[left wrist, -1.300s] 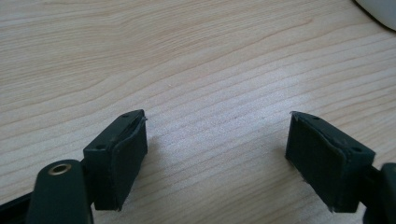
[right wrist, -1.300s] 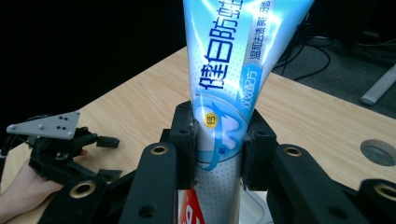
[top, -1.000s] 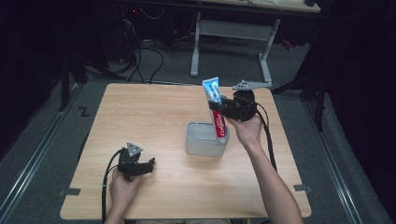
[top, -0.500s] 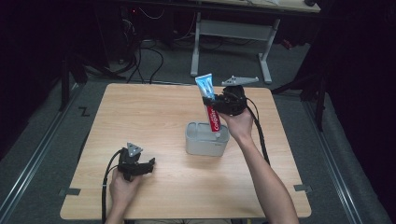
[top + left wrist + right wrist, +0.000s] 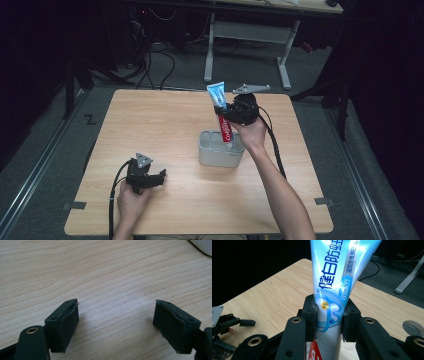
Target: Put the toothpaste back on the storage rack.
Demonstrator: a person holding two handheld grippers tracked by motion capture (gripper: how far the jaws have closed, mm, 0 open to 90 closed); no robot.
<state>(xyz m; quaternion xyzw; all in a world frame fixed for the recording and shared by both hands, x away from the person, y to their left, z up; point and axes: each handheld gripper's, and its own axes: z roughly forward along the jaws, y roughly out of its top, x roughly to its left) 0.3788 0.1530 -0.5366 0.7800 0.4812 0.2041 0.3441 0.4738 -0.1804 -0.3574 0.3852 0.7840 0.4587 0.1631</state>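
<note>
The left hand [image 5: 131,200] comes in from the near edge and holds the left tool [image 5: 161,178] low over the bench [image 5: 150,125], near its front left part; in the left gripper view its two black jaws stand wide apart with bare wood between them. The right forearm [image 5: 280,190] reaches forward and up toward the middle, the right hand [image 5: 250,134] raised. The right tool [image 5: 329,312] has its jaws pressed against both sides of an upright toothpaste tube [image 5: 332,282].
</note>
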